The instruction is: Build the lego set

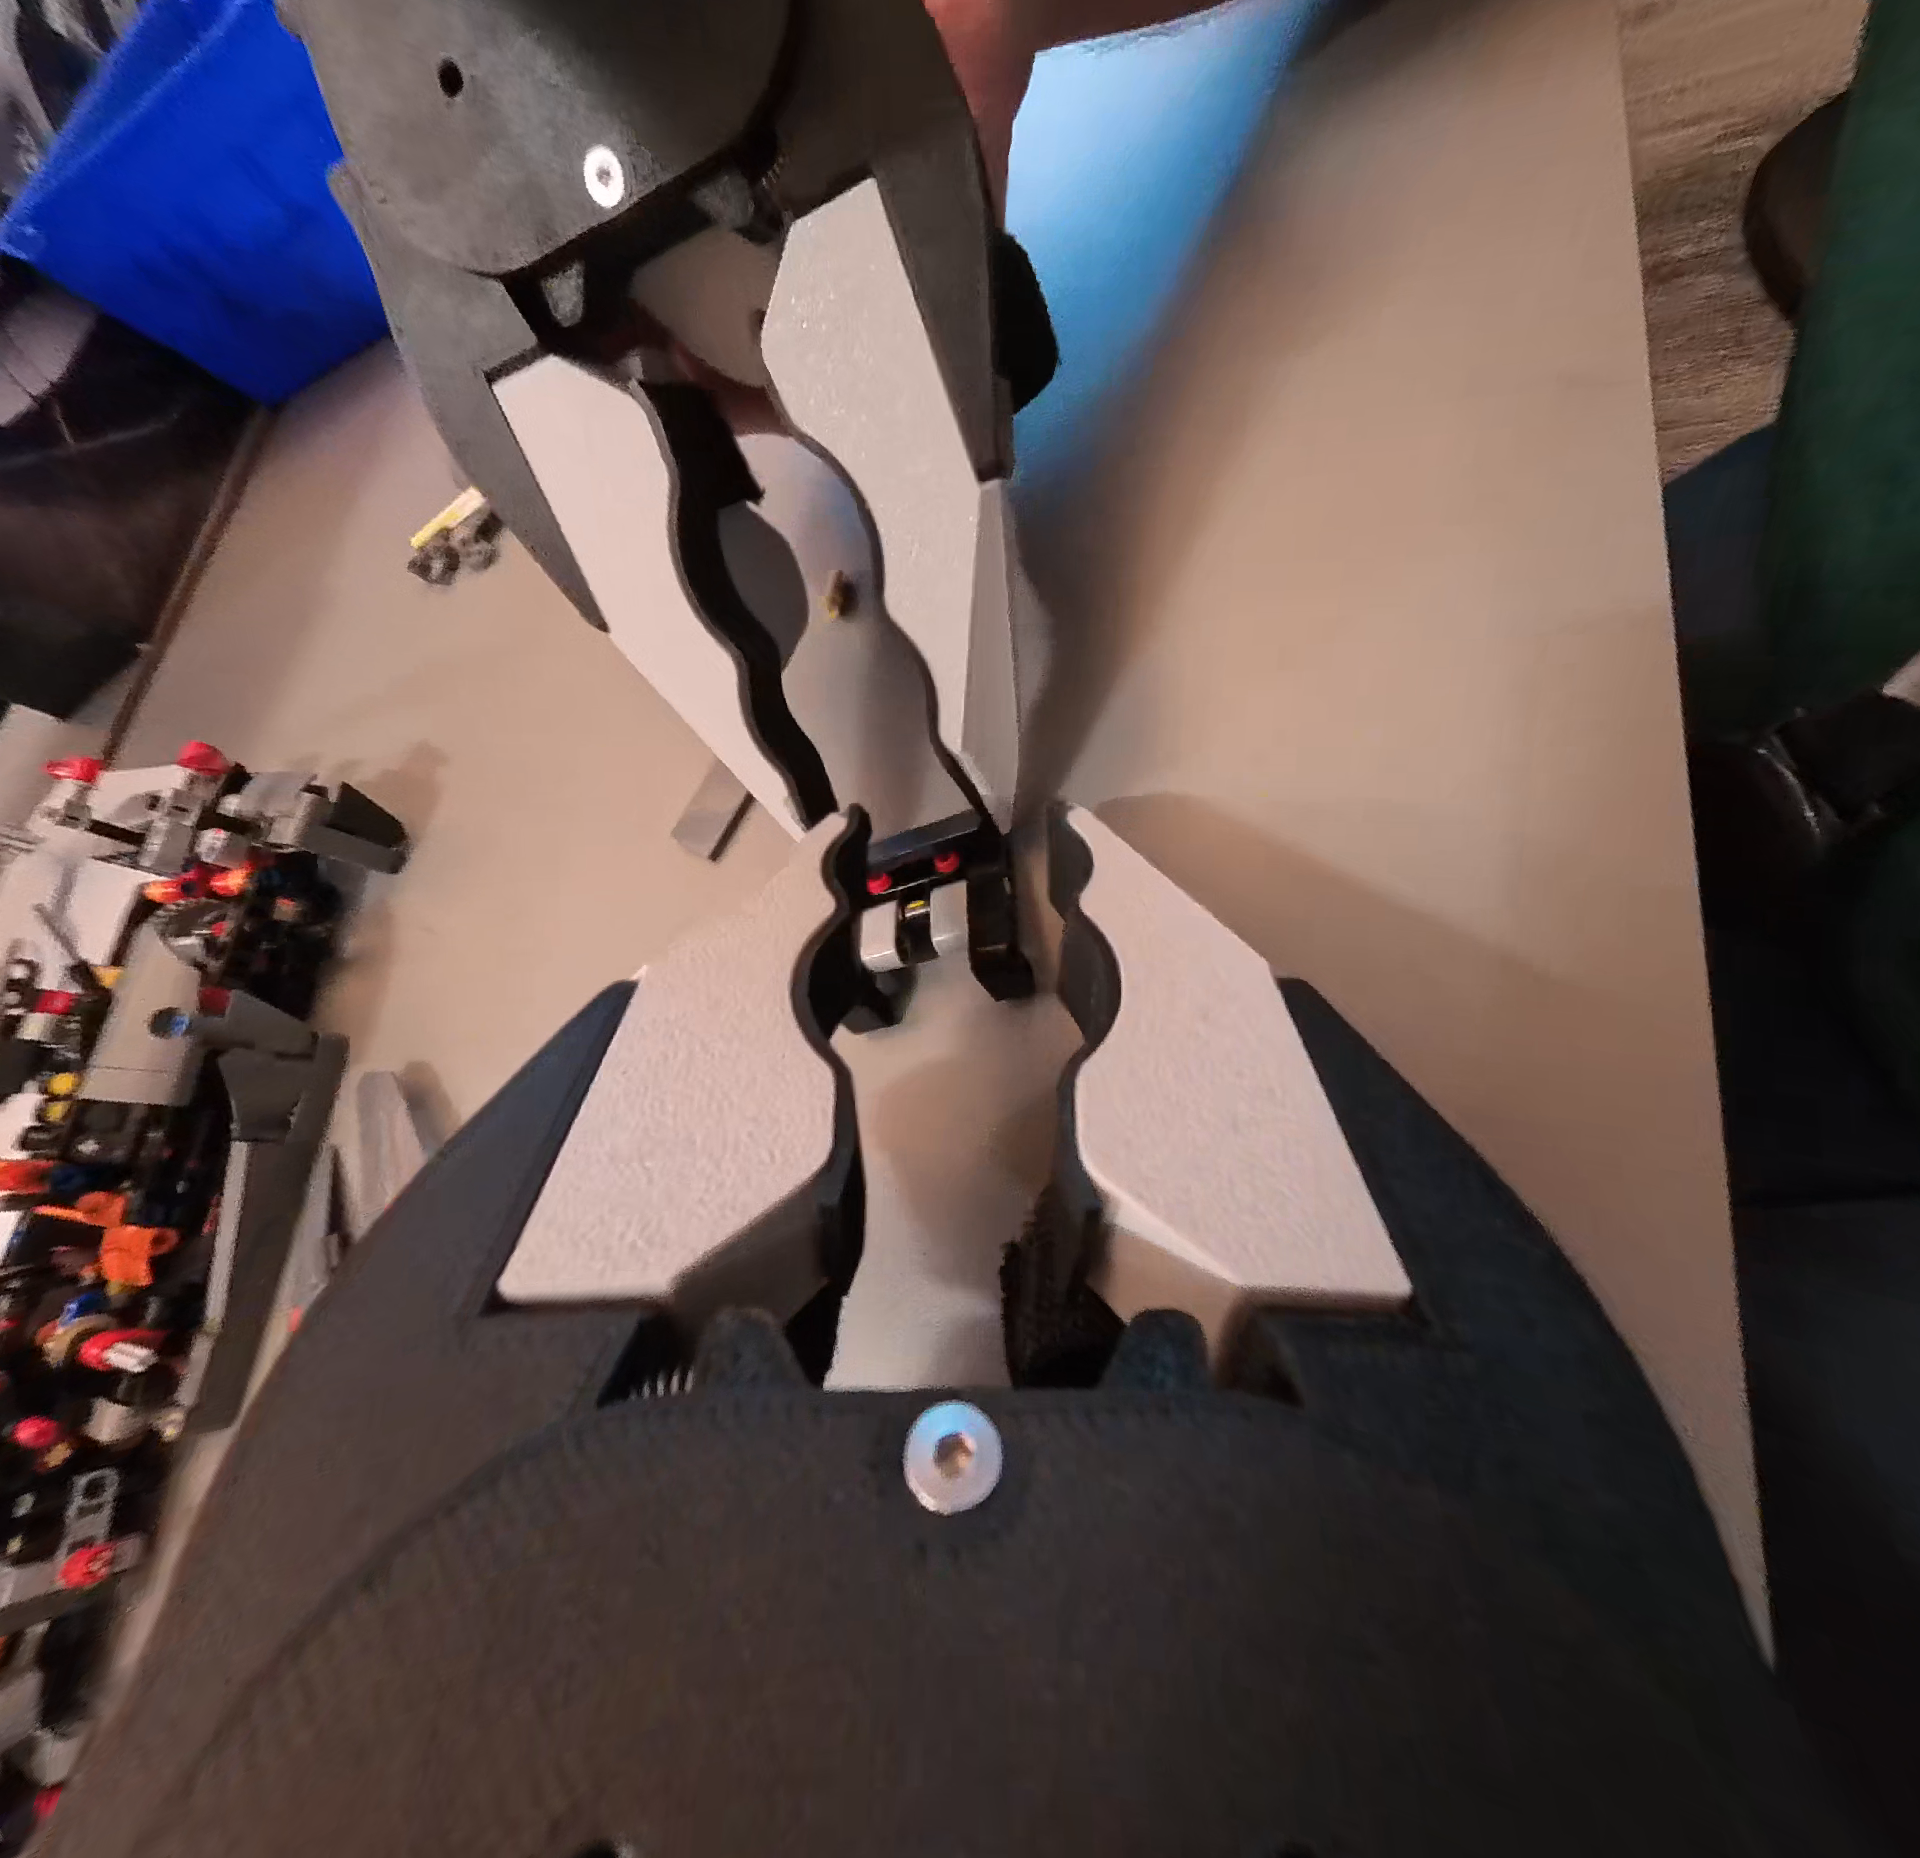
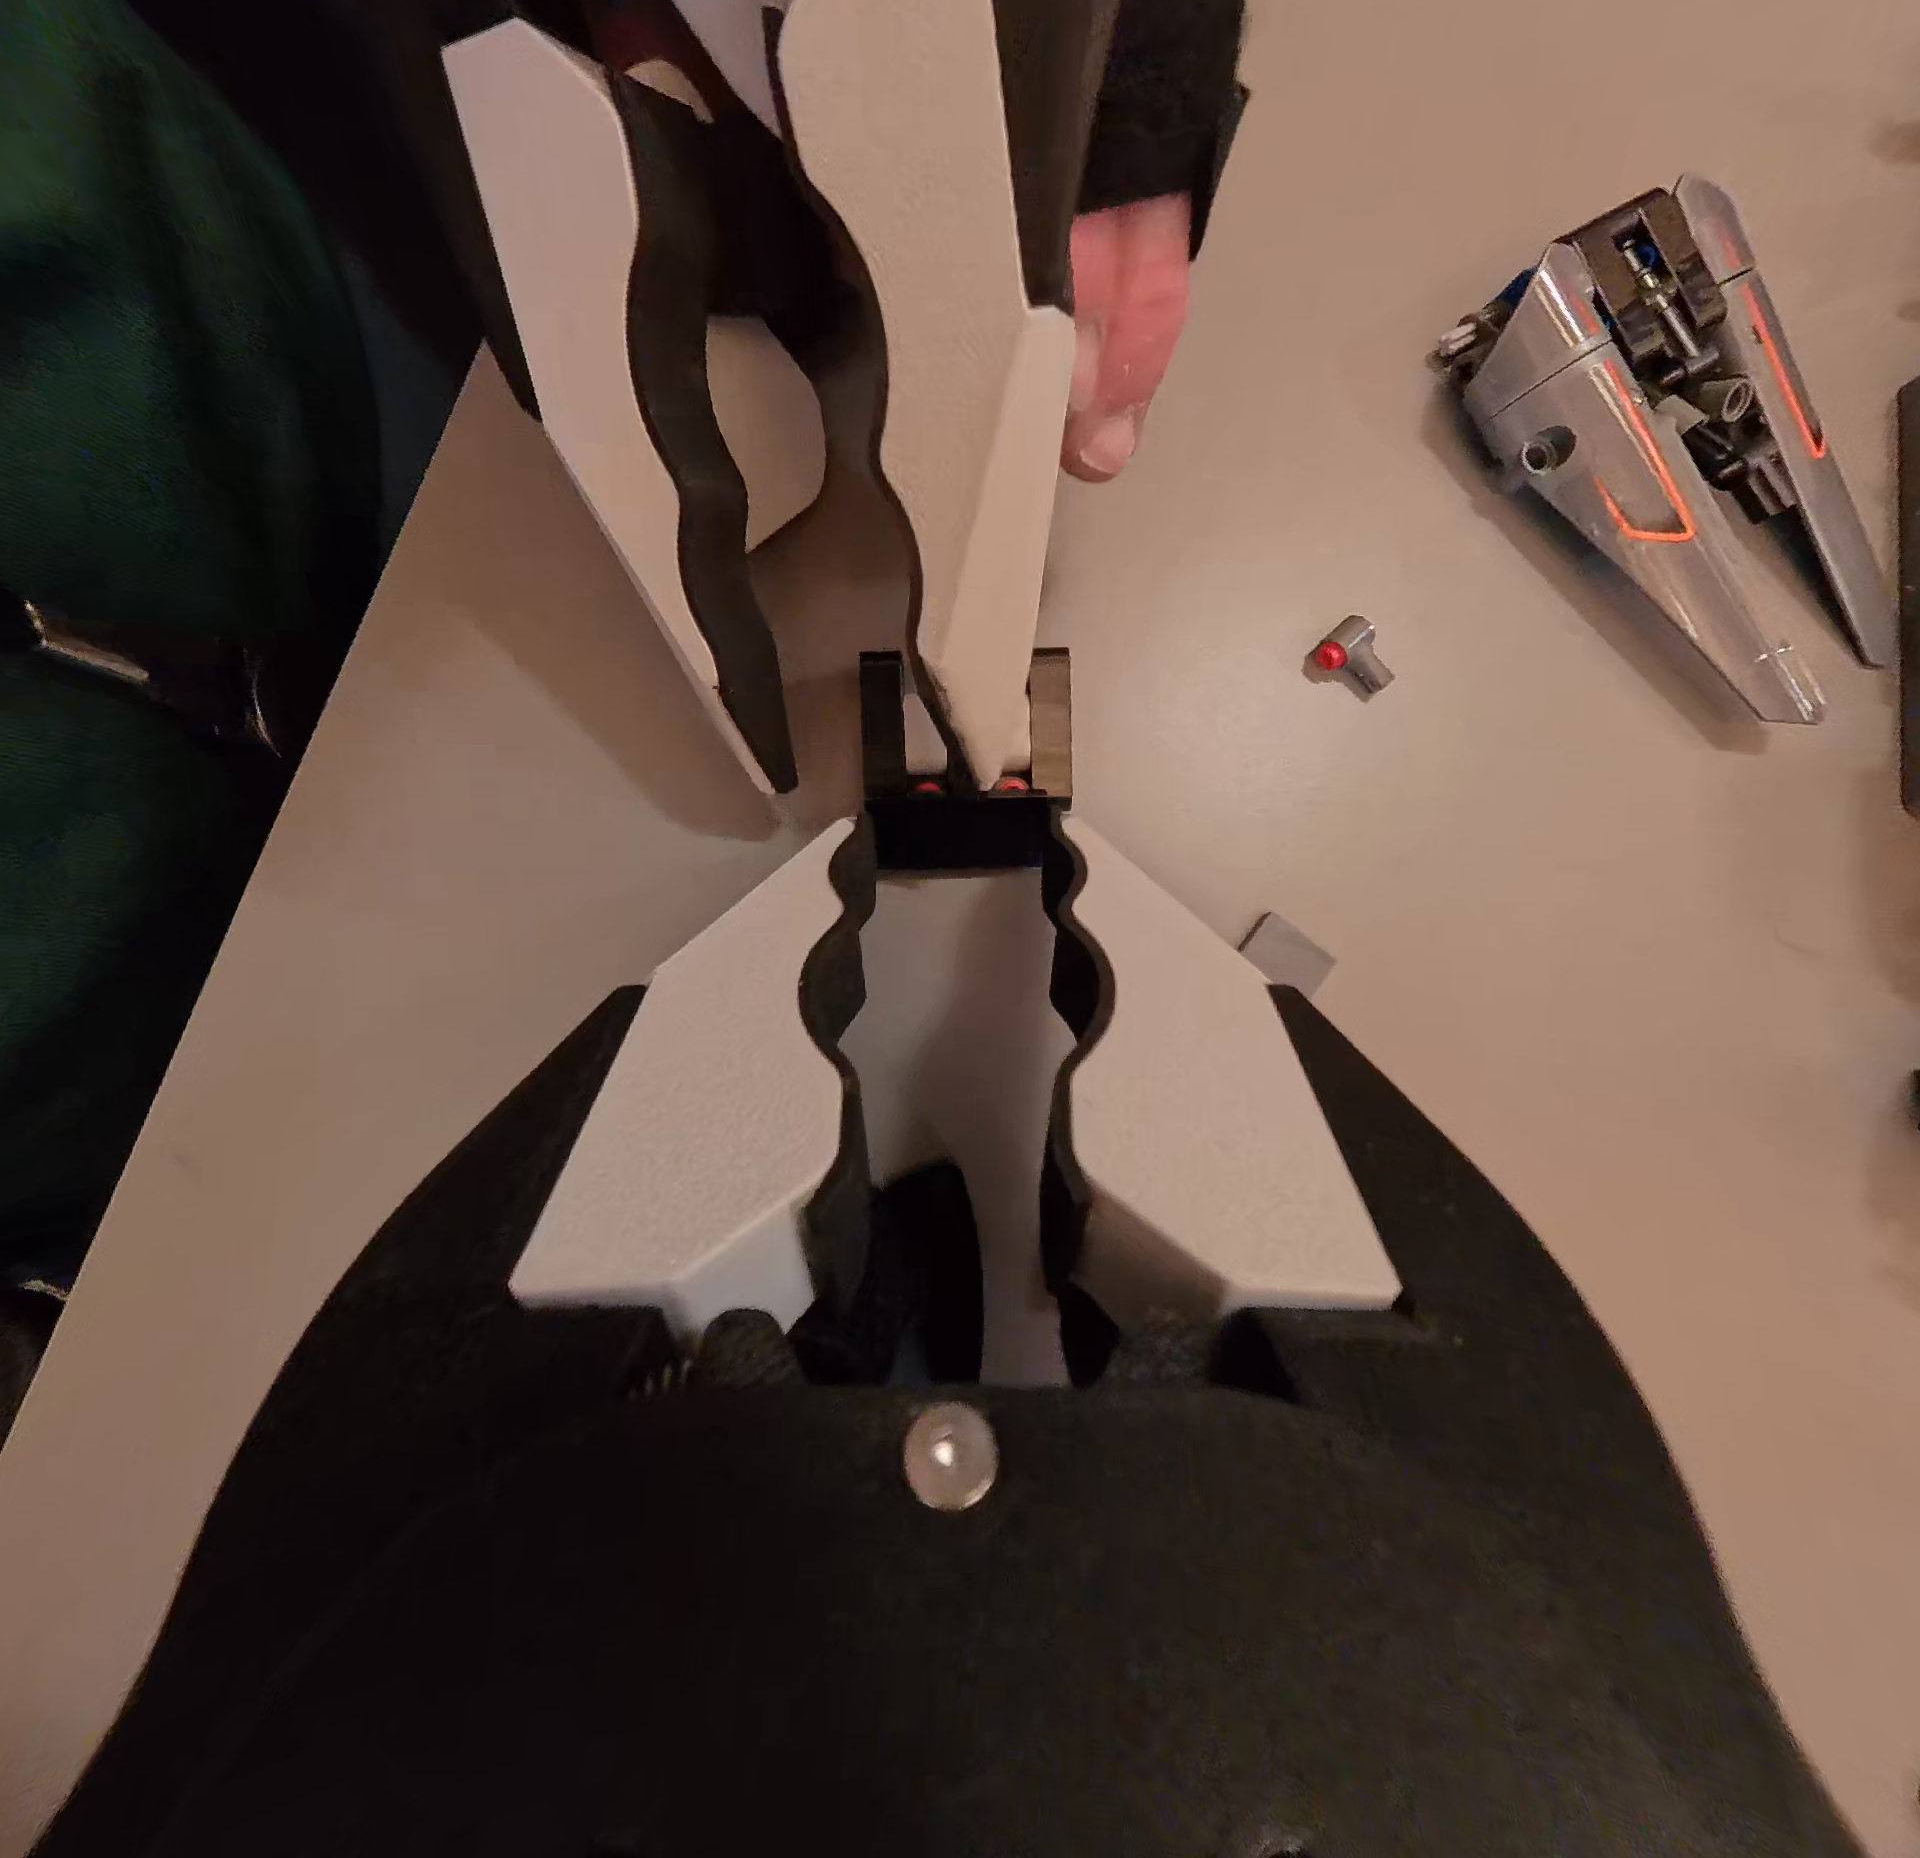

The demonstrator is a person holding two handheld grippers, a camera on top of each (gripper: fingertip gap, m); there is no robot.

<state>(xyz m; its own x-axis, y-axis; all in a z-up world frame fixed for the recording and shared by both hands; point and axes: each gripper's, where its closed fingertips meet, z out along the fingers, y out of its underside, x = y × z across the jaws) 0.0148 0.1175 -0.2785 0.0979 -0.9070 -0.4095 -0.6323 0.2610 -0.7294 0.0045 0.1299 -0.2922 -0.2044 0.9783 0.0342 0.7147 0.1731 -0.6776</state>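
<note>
A small black U-shaped Lego frame [image 1: 995, 925] with red pins and a grey piece [image 1: 902, 938] inside it is held low over the beige table [image 1: 1351, 665]. My right gripper [image 2: 956, 837] is shut on the frame's black crossbar [image 2: 961, 840]; it enters the left wrist view from the top [image 1: 914, 809]. My left gripper [image 1: 954, 832] meets it tip to tip, its fingers flanking the frame's arms. In the right wrist view one left fingertip [image 2: 987, 748] lies between the arms [image 2: 1049, 717] and hides the grey piece. The left gripper's contact is unclear.
A partly built Lego model [image 1: 156, 977] and a blue bin [image 1: 187, 198] lie left. A grey wedge-shaped sub-model with orange stripes [image 2: 1662, 437], a small grey connector with a red pin [image 2: 1351, 655] and a grey tile [image 2: 1288, 951] lie right. The table edge [image 2: 312, 728] runs beside a green-clad person.
</note>
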